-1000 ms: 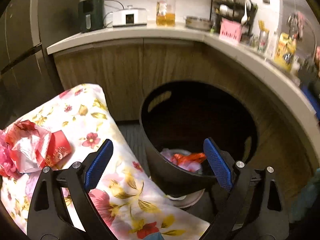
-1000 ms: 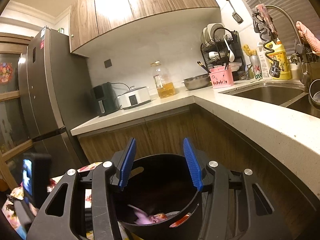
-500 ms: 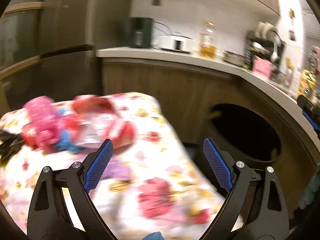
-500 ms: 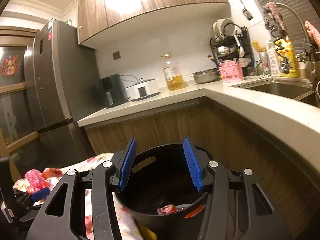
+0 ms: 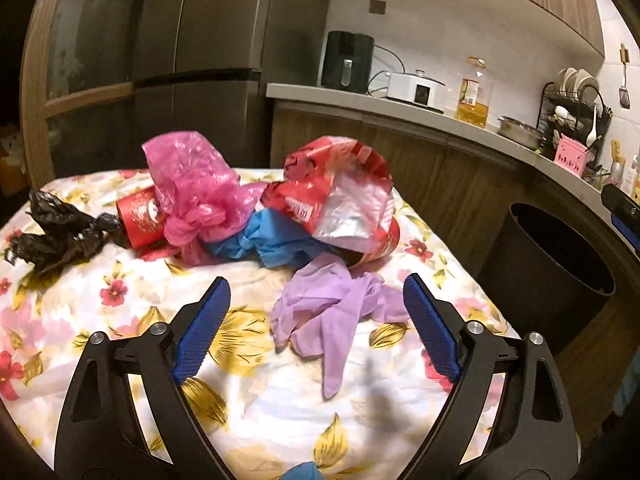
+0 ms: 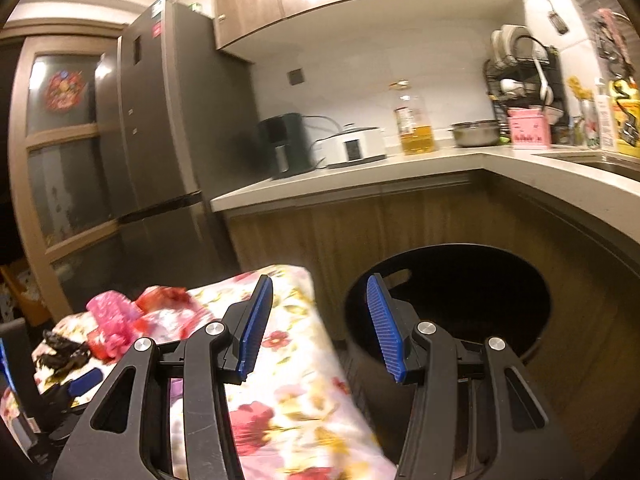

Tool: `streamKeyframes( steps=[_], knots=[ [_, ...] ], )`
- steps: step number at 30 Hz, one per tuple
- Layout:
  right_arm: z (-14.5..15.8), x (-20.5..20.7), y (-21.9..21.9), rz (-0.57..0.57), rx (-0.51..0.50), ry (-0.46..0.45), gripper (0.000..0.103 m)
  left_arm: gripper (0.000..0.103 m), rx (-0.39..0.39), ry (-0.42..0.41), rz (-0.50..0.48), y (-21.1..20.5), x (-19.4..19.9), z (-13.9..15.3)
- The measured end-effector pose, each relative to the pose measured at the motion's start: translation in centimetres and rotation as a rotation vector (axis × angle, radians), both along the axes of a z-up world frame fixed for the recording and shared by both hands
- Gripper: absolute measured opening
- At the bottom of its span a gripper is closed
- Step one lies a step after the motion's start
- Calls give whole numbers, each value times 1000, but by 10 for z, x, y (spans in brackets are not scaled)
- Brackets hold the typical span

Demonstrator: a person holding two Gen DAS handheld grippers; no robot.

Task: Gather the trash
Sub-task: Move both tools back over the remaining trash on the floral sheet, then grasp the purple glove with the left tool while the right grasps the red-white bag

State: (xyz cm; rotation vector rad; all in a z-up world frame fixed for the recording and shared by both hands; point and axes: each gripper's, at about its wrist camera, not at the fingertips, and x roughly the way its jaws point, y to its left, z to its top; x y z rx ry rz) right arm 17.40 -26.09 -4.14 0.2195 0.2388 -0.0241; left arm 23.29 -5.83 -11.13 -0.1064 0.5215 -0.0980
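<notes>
So the left tool point(image 5: 316, 312) is hanging over the flowery desk point(image 5: 120, 292) with its jaws wide but closing, nothing pinched yet. The purple glove point(image 5: 332, 308) lies right between the blue pads, slightly toward 12 o'clock from them. Behind it, further at 12, sits the rest of the pile: blue glove point(image 5: 268, 240), red wrapper point(image 5: 340, 192), pink bag point(image 5: 192, 188), red can point(image 5: 138, 216), and a black bag point(image 5: 60, 228) off at 10 o'clock.

My take on doing this well: drop straight onto the bunched middle of the purple glove, not the long finger trailing toward 6 o'clock, or it'll just slide out. Go low enough to catch the thin material but don't grab the cloth underneath with it.

The right tool point(image 6: 316, 324) is half spread, holding nothing, pointed between the desk edge and the black bin point(image 6: 460, 304) at its 2 o'clock.

Hard to say: the bin's inside is just dark, can't see what's in there. The purple glove might be two tangled together. The right view is smeary, so the pile there is just blobs.
</notes>
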Motion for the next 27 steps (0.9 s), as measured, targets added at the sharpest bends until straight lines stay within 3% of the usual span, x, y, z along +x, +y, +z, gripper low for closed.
streamKeyframes(
  steps=[12, 17, 23, 27],
  knots=[
    [-5, 23, 39, 73, -26, 25, 50, 34, -40, 158, -60, 7, 38, -35],
    [-10, 33, 53, 98, -32, 40, 50, 2, -53, 181, -102, 7, 41, -44],
    [-13, 47, 67, 137, -33, 57, 50, 0, -63, 131, -105, 13, 26, -36],
    [-13, 56, 79, 171, -26, 59, 63, 0, -60, 76, -94, 24, 6, -23]
  ],
)
